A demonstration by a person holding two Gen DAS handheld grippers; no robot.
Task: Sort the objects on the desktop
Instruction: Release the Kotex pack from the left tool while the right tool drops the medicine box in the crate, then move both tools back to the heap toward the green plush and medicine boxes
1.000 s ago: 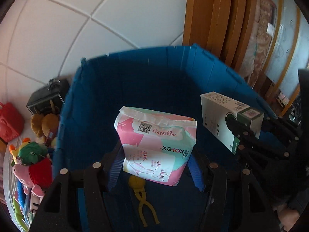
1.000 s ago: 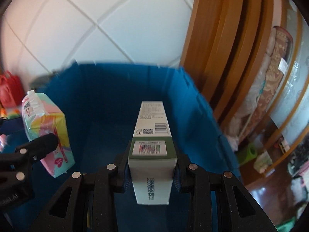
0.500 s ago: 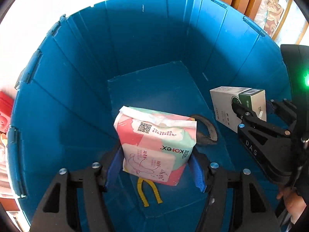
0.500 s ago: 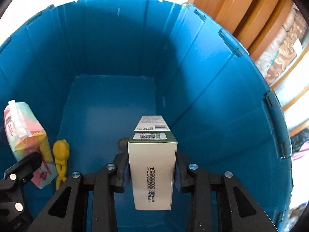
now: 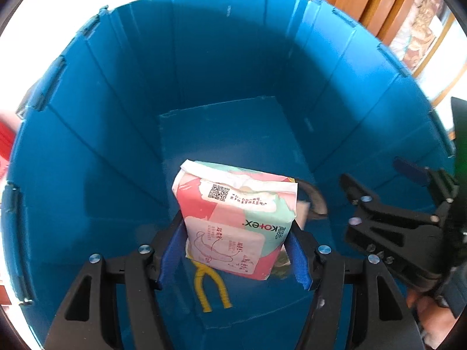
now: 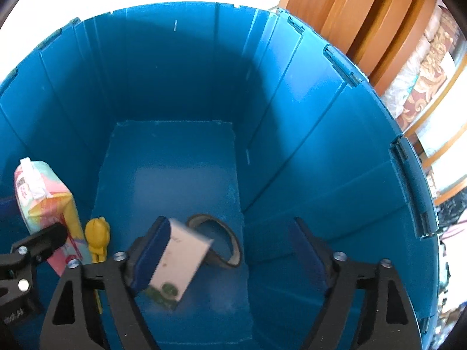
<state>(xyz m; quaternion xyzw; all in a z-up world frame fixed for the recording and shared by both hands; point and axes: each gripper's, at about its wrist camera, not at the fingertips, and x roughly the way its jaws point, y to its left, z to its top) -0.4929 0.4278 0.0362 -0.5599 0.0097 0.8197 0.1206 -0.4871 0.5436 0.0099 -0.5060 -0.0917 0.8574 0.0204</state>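
Note:
Both grippers reach down into a deep blue bin point(image 5: 122, 151). My left gripper point(image 5: 236, 245) is shut on a pink and mint Kotex pack point(image 5: 236, 218), held above the bin floor; the pack also shows at the left of the right wrist view point(image 6: 43, 204). My right gripper point(image 6: 230, 250) is open. The white and green box point(image 6: 178, 271) is blurred and tilted, free of the pads, by the left finger over the bin floor point(image 6: 175, 169). The right gripper appears open in the left wrist view point(image 5: 394, 192).
A yellow clip toy point(image 5: 211, 287) lies on the bin floor under the pack, also visible in the right wrist view point(image 6: 97, 239). A dark tape ring point(image 6: 221, 242) lies on the floor. Wooden panels point(image 6: 350, 14) stand behind the bin.
My right gripper has opened and let go of the white and green box, which is dropping and tipping. My left gripper still holds the pack, slightly lower in the bin.

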